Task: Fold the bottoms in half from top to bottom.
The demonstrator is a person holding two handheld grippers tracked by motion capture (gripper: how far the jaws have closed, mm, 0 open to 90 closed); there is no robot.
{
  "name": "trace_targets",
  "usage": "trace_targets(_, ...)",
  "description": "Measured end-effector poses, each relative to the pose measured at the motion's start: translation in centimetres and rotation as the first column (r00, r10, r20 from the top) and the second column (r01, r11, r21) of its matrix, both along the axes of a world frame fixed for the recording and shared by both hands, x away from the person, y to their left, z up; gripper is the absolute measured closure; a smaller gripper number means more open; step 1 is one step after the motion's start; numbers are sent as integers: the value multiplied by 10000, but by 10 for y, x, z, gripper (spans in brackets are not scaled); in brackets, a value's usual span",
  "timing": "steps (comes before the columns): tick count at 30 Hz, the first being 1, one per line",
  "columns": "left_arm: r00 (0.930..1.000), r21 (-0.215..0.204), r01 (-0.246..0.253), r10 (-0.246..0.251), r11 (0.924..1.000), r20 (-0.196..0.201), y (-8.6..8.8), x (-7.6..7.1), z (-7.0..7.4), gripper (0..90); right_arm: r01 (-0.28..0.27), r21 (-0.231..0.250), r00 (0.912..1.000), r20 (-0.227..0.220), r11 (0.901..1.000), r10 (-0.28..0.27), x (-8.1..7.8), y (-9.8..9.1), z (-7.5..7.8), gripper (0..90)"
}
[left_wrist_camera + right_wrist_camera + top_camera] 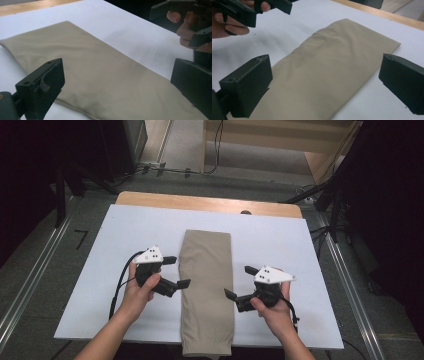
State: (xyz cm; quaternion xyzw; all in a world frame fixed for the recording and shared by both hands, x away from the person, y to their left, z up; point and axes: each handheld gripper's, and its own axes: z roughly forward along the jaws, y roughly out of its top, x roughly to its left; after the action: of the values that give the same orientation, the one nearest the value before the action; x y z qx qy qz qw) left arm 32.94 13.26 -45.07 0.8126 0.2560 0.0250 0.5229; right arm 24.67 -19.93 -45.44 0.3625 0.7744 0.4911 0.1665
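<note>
A folded beige cloth [207,290] lies lengthwise down the middle of the white board [135,227], its near end hanging over the front edge. Left of it, my left gripper [177,271] is held in a hand, jaws open and pointing at the cloth's left edge. My right gripper [240,281] faces it from the cloth's right side, also open. Nothing sits between either pair of jaws. In the left gripper view the cloth [100,72] spreads beyond the open jaws. The right gripper view looks across the cloth [329,65] too.
The white board rests on a wooden table [210,204] whose far edge shows behind it. Metal rails [35,270] run along the floor on both sides. Cables [170,170] and dark stand legs [332,195] lie behind the table.
</note>
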Motion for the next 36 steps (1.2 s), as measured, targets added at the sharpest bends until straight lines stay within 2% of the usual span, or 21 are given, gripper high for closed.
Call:
trace_targets(4, 9995, -75, -263, 262, 9996, -156, -2, 32, -5, 0, 263, -278, 9994, -219, 9993, -270, 33, -3, -4, 0)
trace_targets(9, 9966, 462, -620, 644, 9970, -513, -12, 68, -15, 0, 538, -221, 9944, -899, 9983, -556, 77, -7, -11, 18)
trace_targets(11, 9941, 658, -785, 830, 9947, -692, -16, 83, -20, 0, 978, -199, 9891, -1086, 9950, -994, 94, -9, -17, 113)
trace_targets(13, 9884, 761, -1125, 1194, 9907, -933, -18, 98, -25, 8, 1341, -168, 9799, -1469, 9908, -1352, 113, -10, -25, 136)
trace_targets(15, 9781, 811, -1670, 1755, 9826, -1123, -21, 111, -29, 47, 1573, -341, 9699, -1827, 9870, -1609, 132, -10, -34, 137)
trace_targets(17, 9677, 724, -2182, 2254, 9732, -1132, -21, 122, -31, 144, 1898, -573, 9585, -2054, 9802, -1976, 147, -9, -41, 177)
trace_targets(18, 9687, 660, -2174, 2236, 9739, -1083, -22, 125, -31, 146, 2053, -715, 9529, -2127, 9761, -2160, 154, -9, -45, 196)
trace_targets(19, 9676, 718, -2269, 2332, 9713, -967, -23, 131, -33, 137, 2212, -785, 9465, -2230, 9721, -2334, 159, -8, -47, 220)
trace_targets(20, 9650, 937, -2389, 2470, 9665, -878, -24, 134, -34, 140, 2428, -1002, 9410, -2175, 9649, -2594, 167, -7, -50, 258)
trace_targets(21, 9584, 1296, -2576, 2703, 9575, -919, -27, 140, -37, 144, 2508, -1156, 9383, -2152, 9611, -2708, 171, -6, -51, 274)
trace_targets(22, 9554, 1472, -2643, 2796, 9531, -949, -27, 144, -39, 157, 2514, -1367, 9362, -2169, 9582, -2765, 178, -4, -54, 287)
trace_targets(26, 9348, 2372, -3004, 3345, 9238, -1189, -27, 158, -52, 259, 2469, -1653, 9341, -2217, 9548, -2799, 194, 3, -58, 303)
trace_targets(27, 9339, 2475, -2987, 3357, 9217, -1233, -25, 160, -54, 270, 2517, -1733, 9323, -2207, 9522, -2866, 196, 3, -58, 321)
trace_targets(28, 9357, 2374, -2963, 3310, 9251, -1219, -24, 161, -54, 285, 2501, -1758, 9329, -2193, 9521, -2855, 199, 4, -59, 347)
trace_targets(29, 9367, 2385, -2940, 3287, 9256, -1211, -22, 162, -54, 318, 2541, -1881, 9317, -2156, 9487, -2923, 202, 5, -60, 373)
trace_targets(30, 9399, 2363, -2832, 3180, 9295, -1242, -22, 163, -54, 348, 2538, -2014, 9316, -2121, 9461, -2951, 204, 5, -61, 403)
trace_targets(32, 9490, 2445, -2569, 2920, 9350, -1193, -23, 163, -54, 443, 2388, -1791, 9373, -2145, 9544, -2748, 206, 5, -64, 497)
trace_targets(34, 9621, 2717, -2199, 2543, 9369, -981, -26, 163, -54, 531, 2273, -1546, 9405, -2214, 9615, -2579, 207, 6, -65, 633)
trace_targets(36, 9657, 2767, -2039, 2394, 9391, -1006, -28, 163, -54, 631, 1939, -1305, 9463, -2363, 9723, -2204, 208, 8, -65, 769)
